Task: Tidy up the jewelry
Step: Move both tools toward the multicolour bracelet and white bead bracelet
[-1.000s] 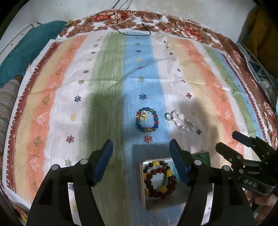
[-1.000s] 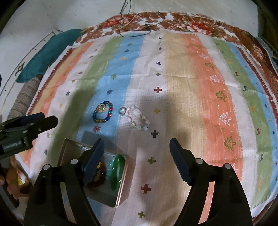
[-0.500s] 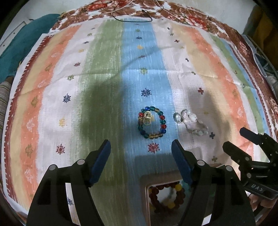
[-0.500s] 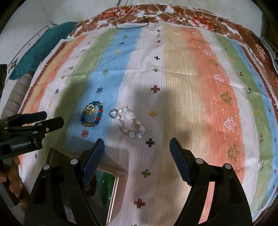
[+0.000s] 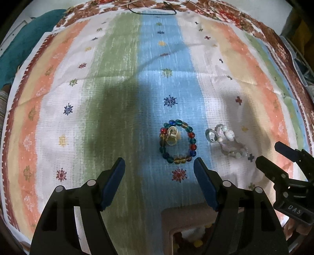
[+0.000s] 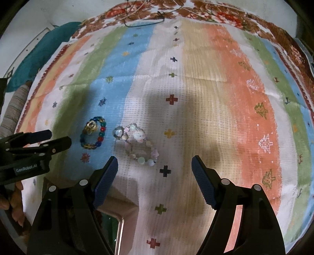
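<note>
A bracelet of blue, teal, red and amber beads (image 5: 178,141) (image 6: 93,133) lies on the blue stripe of the cloth, with a small gold ring (image 5: 172,135) inside its loop. Beside it to the right rests a pale pink and white bead bracelet (image 5: 229,141) (image 6: 140,144) and a clear ring (image 6: 118,132). My left gripper (image 5: 159,169) hangs open just short of the coloured bracelet, nothing between its fingers. My right gripper (image 6: 155,168) is open too, just short of the pale bracelet. A metal box (image 5: 186,219) (image 6: 117,225) with beads inside sits under both grippers, mostly hidden.
A striped patterned cloth (image 5: 117,78) covers the surface. A thin black cord (image 5: 153,10) lies at its far edge. Teal fabric (image 6: 39,51) is bunched at the far left, beyond the cloth. A hand (image 6: 11,204) holds the left gripper's handle.
Both grippers have come down and forward toward the bracelets. The box has slid toward the bottom edge of both views and is now mostly hidden.
</note>
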### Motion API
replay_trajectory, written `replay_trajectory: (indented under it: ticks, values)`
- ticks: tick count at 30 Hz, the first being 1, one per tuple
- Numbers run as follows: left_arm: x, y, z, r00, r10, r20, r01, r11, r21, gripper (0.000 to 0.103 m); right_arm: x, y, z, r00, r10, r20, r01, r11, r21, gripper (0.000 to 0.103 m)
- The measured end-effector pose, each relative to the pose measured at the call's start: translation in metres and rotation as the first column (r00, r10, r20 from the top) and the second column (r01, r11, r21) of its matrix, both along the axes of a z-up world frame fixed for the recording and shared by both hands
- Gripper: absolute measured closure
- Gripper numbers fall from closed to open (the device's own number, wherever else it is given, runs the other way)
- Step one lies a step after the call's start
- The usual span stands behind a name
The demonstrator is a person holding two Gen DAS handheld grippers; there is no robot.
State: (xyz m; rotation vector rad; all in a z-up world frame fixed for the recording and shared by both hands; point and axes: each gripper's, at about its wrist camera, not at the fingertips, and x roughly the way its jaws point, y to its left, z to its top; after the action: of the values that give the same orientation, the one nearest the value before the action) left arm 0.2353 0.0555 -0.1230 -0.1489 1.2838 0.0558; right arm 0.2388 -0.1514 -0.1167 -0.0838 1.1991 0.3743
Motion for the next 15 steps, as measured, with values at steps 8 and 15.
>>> replay_trajectory:
  ticks: [8, 15]
  values:
    - [0.016, 0.001, -0.018, 0.999, -0.01, -0.035, 0.011, 1.0, 0.011, 0.031, 0.015, 0.0, -0.013, 1.0, -0.022, -0.013, 0.021, 1.0, -0.017, 0.026]
    - [0.025, 0.006, -0.03, 0.999, -0.011, -0.052, 0.012, 1.0, 0.01, 0.031, 0.025, 0.005, -0.027, 1.0, -0.008, -0.025, 0.007, 0.999, -0.054, 0.026]
